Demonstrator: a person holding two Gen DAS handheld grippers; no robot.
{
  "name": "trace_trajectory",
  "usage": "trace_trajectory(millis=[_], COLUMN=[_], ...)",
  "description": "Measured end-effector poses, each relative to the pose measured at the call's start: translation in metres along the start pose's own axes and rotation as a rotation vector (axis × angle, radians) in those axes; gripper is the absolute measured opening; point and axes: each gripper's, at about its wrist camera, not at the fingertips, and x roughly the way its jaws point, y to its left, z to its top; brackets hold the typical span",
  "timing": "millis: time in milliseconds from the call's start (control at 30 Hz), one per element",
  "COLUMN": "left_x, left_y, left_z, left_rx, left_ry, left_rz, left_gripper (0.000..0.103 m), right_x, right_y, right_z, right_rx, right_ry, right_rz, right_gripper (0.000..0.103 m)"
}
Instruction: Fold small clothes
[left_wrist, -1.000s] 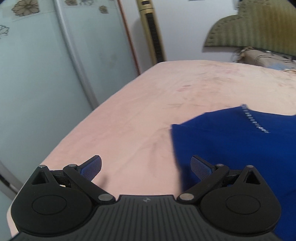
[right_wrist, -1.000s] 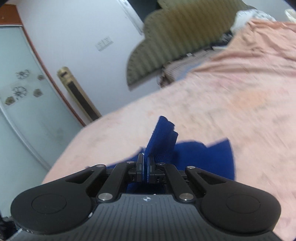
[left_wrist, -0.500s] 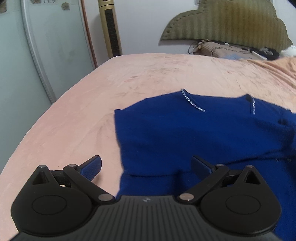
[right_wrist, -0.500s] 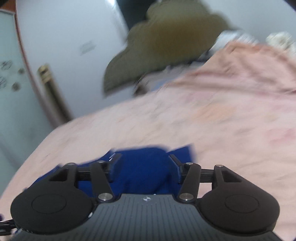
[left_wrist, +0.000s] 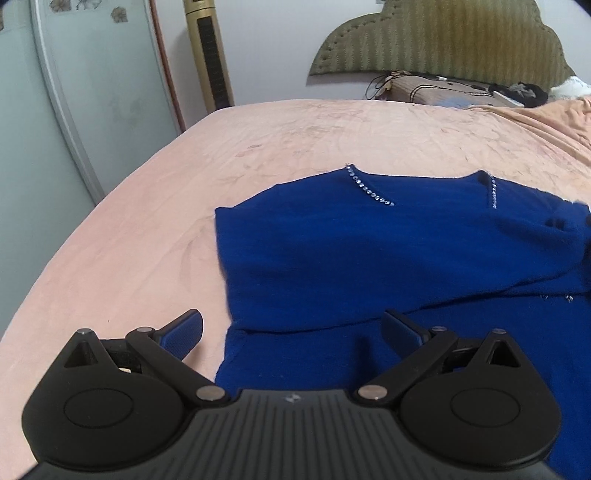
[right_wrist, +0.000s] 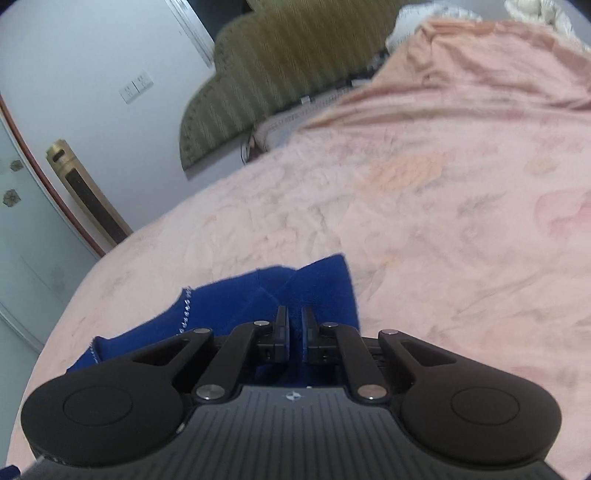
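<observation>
Left wrist view: left hand-held gripper (left_wrist: 291, 328) spread wide, empty, hovering over the near hem of the blue top (left_wrist: 369, 251), which lies flat on the bed (left_wrist: 129, 229).

Right wrist view: right hand-held gripper (right_wrist: 294, 323) pinches a raised fold of fabric, probably a sleeve for folding inward.

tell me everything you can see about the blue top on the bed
The blue top is a deep royal blue, soft-looking knit with a line of small clear beads down each side of its neckline. It lies mostly flat on the pink bedspread, one part folded over across its middle. The right gripper is pinching a raised fold of it; the left gripper hovers open over its near edge.
</observation>
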Motion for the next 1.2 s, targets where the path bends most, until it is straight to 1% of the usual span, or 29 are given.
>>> trace_trajectory(millis=[33, 100, 133, 167, 200, 233, 267, 300, 333, 367, 433, 500, 533, 567, 600, 633, 667, 700, 767, 900, 1067, 1133, 1200], left_x=[0.0, 0.001, 0.003, 0.004, 0.005, 0.005, 0.005, 0.005, 0.005, 0.006, 0.006, 0.004, 0.004, 0.002, 0.001, 0.0, 0.0, 0.0, -0.001, -0.007, -0.016, -0.02, -0.023], left_y=[-0.001, -0.002, -0.003, -0.003, -0.004, -0.004, -0.005, -0.005, -0.005, -0.005, -0.005, -0.004, -0.004, -0.004, -0.003, -0.003, -0.002, -0.002, -0.001, -0.002, -0.008, -0.01, -0.012], left_z=[0.0, -0.001, -0.001, -0.001, -0.002, -0.003, -0.004, -0.005, -0.006, -0.006, -0.007, -0.007, -0.007, -0.008, -0.008, -0.009, -0.009, -0.009, -0.01, -0.015, -0.023, -0.027, -0.03], left_rx=[0.005, 0.007, 0.006, 0.003, 0.001, 0.001, 0.003, 0.005, 0.007, 0.008, 0.004, -0.003, -0.005, -0.006, -0.005, -0.004, -0.002, -0.003, -0.013, -0.02, 0.0, 0.002, 0.006], left_ry=[-0.005, -0.004, 0.003, 0.011, 0.016, 0.017, 0.018, 0.018, 0.02, 0.022, 0.026, 0.027, 0.028, 0.026, 0.023, 0.021, 0.023, 0.026, 0.03, 0.036, 0.035, 0.036, 0.038], left_rz=[0.0, -0.001, -0.002, -0.002, -0.002, -0.004, -0.003, 0.002, 0.005, 0.006, 0.005, 0.002, -0.001, -0.004, -0.005, -0.002, 0.001, 0.0, -0.007, -0.027, -0.035, -0.044, -0.05], left_gripper=[0.103, 0.103, 0.103, 0.103, 0.103, 0.103, 0.103, 0.103, 0.103, 0.103, 0.103, 0.103, 0.103, 0.103, 0.103, 0.103, 0.103, 0.103, 0.103, 0.103, 0.103, 0.103, 0.103], right_x=[-0.008, -0.015, -0.014, -0.012, -0.011, -0.013, -0.017, -0.021, -0.026, -0.029, -0.026, -0.013, -0.007, -0.007, -0.01, -0.016, -0.022, -0.029, -0.043, -0.071, -0.098, -0.104, -0.11], right_y=[-0.001, -0.001, 0.0, 0.001, 0.004, 0.008, 0.012, 0.017, 0.023, 0.03, 0.043, 0.049, 0.049, 0.047, 0.047, 0.046, 0.047, 0.049, 0.054, 0.059, 0.061, 0.061, 0.061], right_z=[0.0, -0.001, -0.002, -0.003, -0.005, -0.005, -0.007, -0.009, -0.011, -0.014, -0.022, -0.028, -0.03, -0.031, -0.032, -0.033, -0.033, -0.035, -0.04, -0.052, -0.07, -0.077, -0.087], right_rx=[-0.012, -0.042, -0.062, -0.086, -0.11, -0.127, -0.143, -0.16, -0.179, -0.208, -0.285, -0.337, -0.341, -0.327, -0.313, -0.299, -0.294, -0.299, -0.325, -0.351, -0.34, -0.335, -0.34], right_ry=[-0.018, -0.033, -0.018, 0.003, 0.013, -0.001, -0.029, -0.054, -0.074, -0.077, -0.041, 0.023, 0.049, 0.052, 0.042, 0.033, 0.027, 0.021, 0.004, 0.013, 0.025, 0.041, 0.053], right_rz=[-0.008, -0.033, -0.05, -0.066, -0.09, -0.125, -0.147, -0.142, -0.12, -0.086, -0.053, -0.088, -0.126, -0.15, -0.145, -0.122, -0.1, -0.083, -0.059, 0.001, 0.045, 0.056, 0.068], right_gripper=[0.005, 0.005, 0.006, 0.009, 0.019, 0.021, 0.025, 0.036, 0.042, 0.057, 0.059, 0.06, 0.061, 0.062, 0.063, 0.063, 0.068, 0.072, 0.076, 0.087, 0.09, 0.092, 0.097])
